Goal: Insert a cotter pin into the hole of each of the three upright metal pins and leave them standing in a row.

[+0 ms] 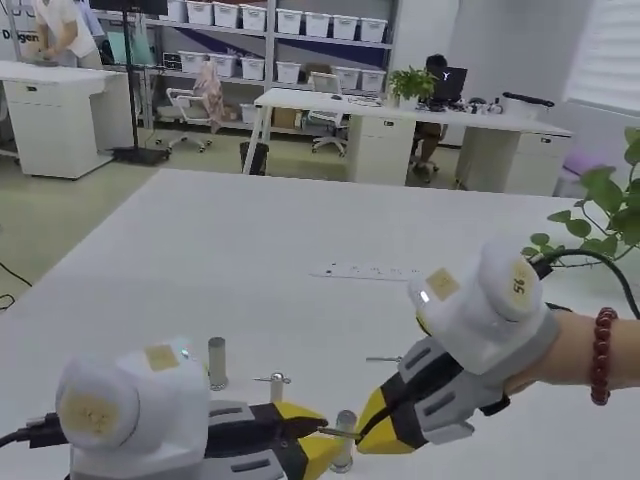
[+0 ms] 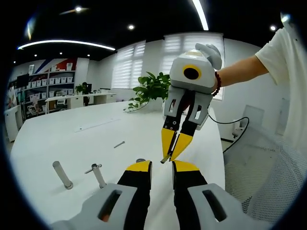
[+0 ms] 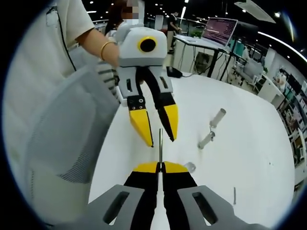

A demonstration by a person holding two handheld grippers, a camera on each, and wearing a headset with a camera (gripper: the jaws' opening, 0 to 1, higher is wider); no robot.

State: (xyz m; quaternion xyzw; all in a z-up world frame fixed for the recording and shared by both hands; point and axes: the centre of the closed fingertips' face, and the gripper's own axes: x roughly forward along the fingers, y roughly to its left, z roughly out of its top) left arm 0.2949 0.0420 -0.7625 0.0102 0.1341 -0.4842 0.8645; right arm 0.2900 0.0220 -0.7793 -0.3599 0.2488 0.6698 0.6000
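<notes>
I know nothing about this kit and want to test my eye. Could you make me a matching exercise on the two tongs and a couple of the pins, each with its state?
Things:
1. left tongs
2. right tongs
3. middle metal pin
4. loose cotter pin

States:
a. lying on the table
b. shut on a cotter pin
c. open
d. upright, with an inserted cotter through it

Pairs: 1-c, 2-b, 3-d, 4-a

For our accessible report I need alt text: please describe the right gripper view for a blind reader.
The right gripper, shut on a thin cotter pin, points it at the open left gripper above a white table. A bare metal pin and a pinned metal pin stand at the right.
</notes>
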